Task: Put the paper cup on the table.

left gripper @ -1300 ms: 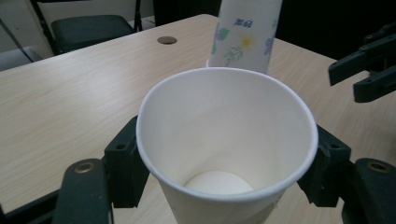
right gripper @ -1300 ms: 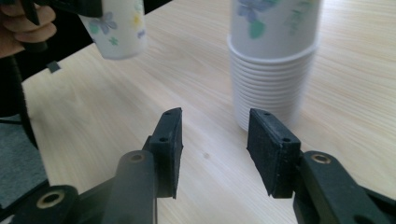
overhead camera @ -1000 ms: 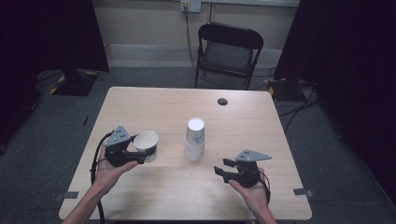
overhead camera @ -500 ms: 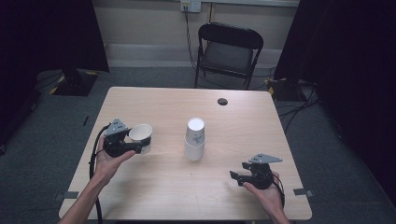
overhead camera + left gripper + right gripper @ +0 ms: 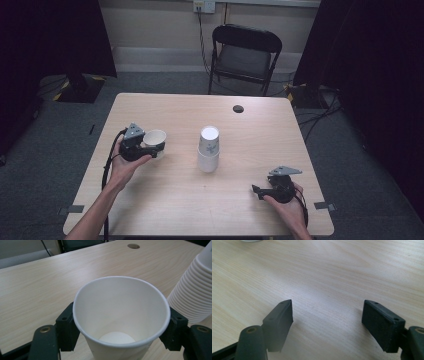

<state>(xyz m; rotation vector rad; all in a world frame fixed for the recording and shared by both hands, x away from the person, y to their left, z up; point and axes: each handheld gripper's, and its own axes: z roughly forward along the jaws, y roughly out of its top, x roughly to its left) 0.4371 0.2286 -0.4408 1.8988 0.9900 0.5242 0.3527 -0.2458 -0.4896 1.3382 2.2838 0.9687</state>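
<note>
**Single cup held left of the stack, about to be set down**

Bench [image 5: 165, 210]: pale wood, chair [image 5: 245, 55] beyond its far edge, small dark grommet [image 5: 238, 108] far of the stack.

Stack [image 5: 208, 149]: paper cups nested upside down, mid-bench. Landmark for all below.

Cup [image 5: 154, 138]: one loose cup, upright, mouth up, left of the stack and well apart. Left gripper view shows its rim [image 5: 120, 312] wide open, both pads pressed on its walls.

Left gripper [image 5: 150, 147]: partly closed, clamped on the cup; hand low, forearm angled in from the near edge.

Right gripper [image 5: 256, 190]: near and right of the stack, low over bare wood. Jaws have just been opening; nothing between them.

Step, as I read it: cup separated, being placed. Next move calls for seating its base flat, then easing the jaws off without tipping it.
</note>
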